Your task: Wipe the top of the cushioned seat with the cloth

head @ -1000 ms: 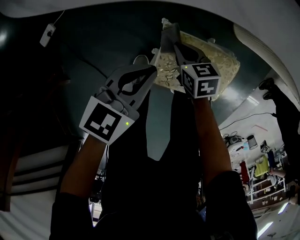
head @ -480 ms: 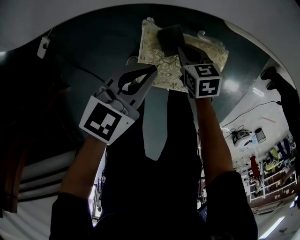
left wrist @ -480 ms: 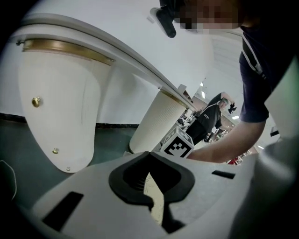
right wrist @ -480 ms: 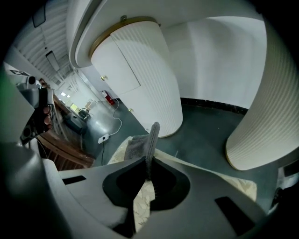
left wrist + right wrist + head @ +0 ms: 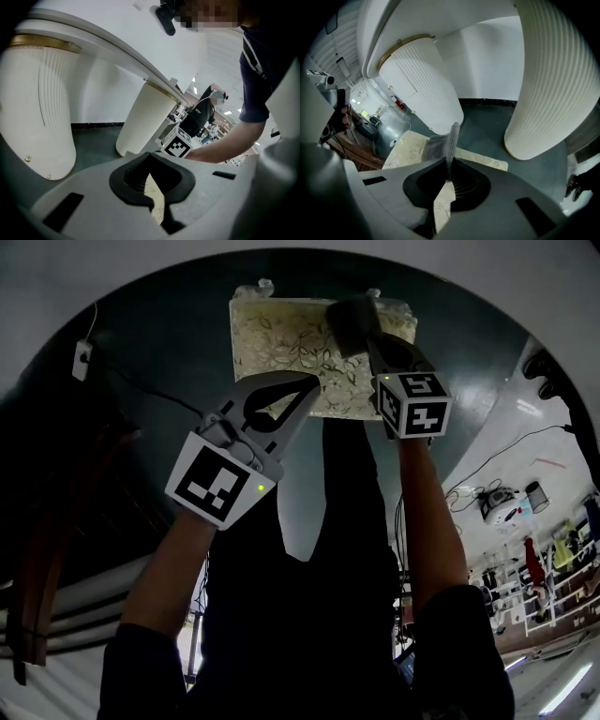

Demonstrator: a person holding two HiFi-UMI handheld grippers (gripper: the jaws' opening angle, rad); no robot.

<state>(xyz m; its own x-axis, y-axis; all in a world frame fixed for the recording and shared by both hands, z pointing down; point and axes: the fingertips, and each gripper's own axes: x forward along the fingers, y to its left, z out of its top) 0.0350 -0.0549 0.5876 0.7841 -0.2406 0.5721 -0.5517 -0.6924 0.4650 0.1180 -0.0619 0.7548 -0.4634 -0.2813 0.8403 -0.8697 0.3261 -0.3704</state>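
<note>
Nearest are the person's two forearms, which reach forward and down, each with tongs in the hand. The left tongs (image 5: 306, 383) are pressed together with nothing between them; in the left gripper view only a strip of patterned fabric shows through the gap under the pads. They hang over the near edge of the seat (image 5: 281, 343), and I cannot tell if they touch it. I think they are held there only to be out of the way, because one cloth does not need two tools. A little further, the right tongs (image 5: 367, 337) are clamped on the cloth (image 5: 345, 317). The right gripper view shows the grey fabric standing up as a thin fold between the pads, so the grip looks firm. The cloth rests on the far right part of the seat top, close to the far edge, and most of the cream leaf-patterned surface on the left is not covered by it. So the wiping seems to be under way, and the next stroke probably has to drag the cloth across toward the left or the near side, with enough pressure that it lies flat. Around the seat is the dark green floor (image 5: 159, 343), and beyond it, in the right gripper view, stand white ribbed columns (image 5: 553, 84).
</note>
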